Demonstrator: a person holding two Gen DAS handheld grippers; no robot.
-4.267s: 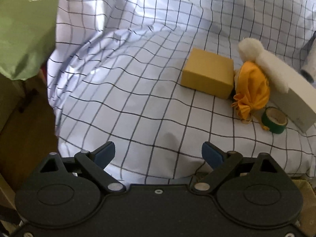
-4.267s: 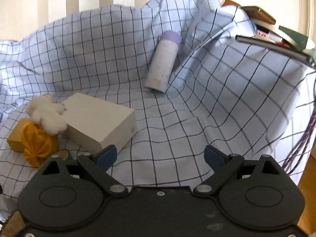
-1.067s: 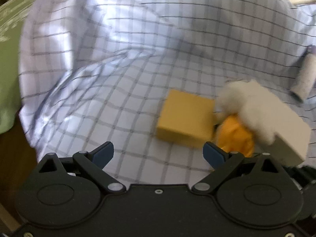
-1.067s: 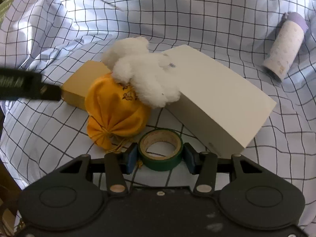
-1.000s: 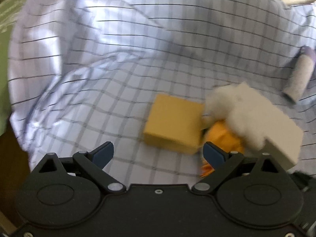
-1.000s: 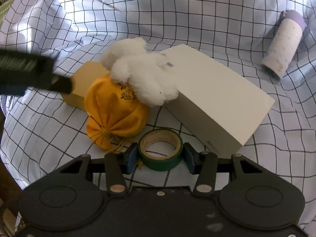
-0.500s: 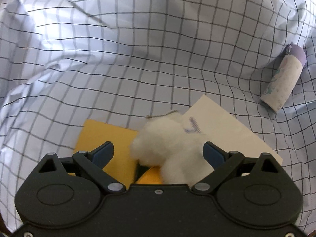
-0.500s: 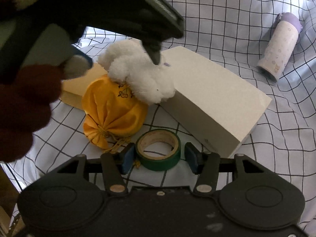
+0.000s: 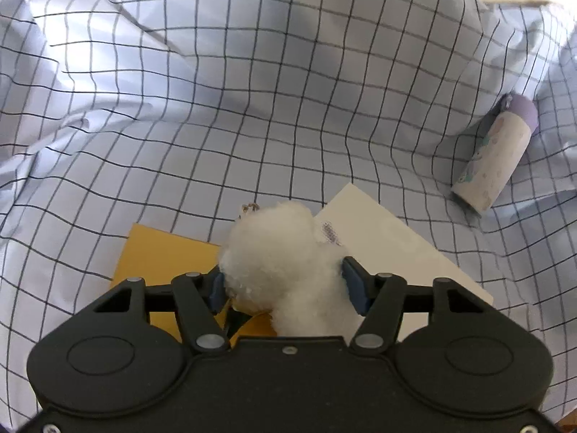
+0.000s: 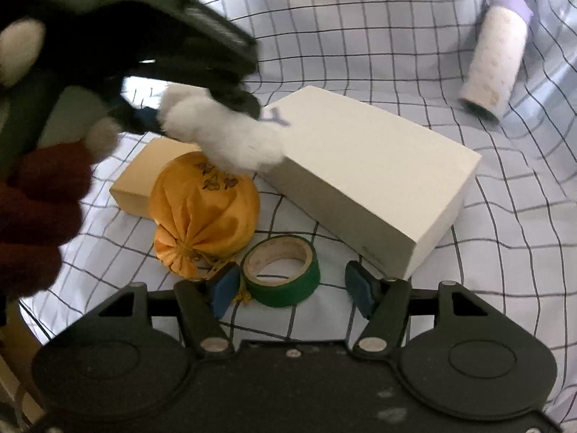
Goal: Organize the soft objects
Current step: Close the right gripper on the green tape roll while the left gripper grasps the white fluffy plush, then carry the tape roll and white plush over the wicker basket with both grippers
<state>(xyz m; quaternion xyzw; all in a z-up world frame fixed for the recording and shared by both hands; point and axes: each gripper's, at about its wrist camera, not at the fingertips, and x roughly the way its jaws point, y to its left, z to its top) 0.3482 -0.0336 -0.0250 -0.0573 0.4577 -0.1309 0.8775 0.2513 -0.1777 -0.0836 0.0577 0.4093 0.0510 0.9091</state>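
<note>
We take the white box (image 10: 368, 176) as our landmark on the checked sheet (image 9: 252, 115); everything else we place against it.

The white plush toy (image 9: 285, 263) lies across the near-left corner of the white box, overhanging the orange drawstring pouch (image 10: 205, 209); our left gripper (image 9: 281, 283) is closing on it, and in the left wrist view the blue pads (image 9: 217, 287) touch the fluff on both sides, so we judge the grasp is just forming; the right wrist view shows that gripper (image 10: 202, 110) over the toy from the left; whether the toy is lifted at all we cannot tell.

Our right gripper (image 10: 292, 288) is opening; the green tape roll (image 10: 283, 272) stands between its pads, just in front of the white box, touching neither that we can see, so we count it as let go.

The pouch sits to the left of the white box, against the tan box (image 10: 144, 176) beyond it; the patterned bottle with the purple cap (image 10: 496, 54) lies well apart, behind and to the right of the white box.

As for progress, we judge the task barely begun; nothing soft has yet been set anywhere apart; the toy is the first piece in hand, and the pouch is left untouched; no destination for the soft things shows in either view.
</note>
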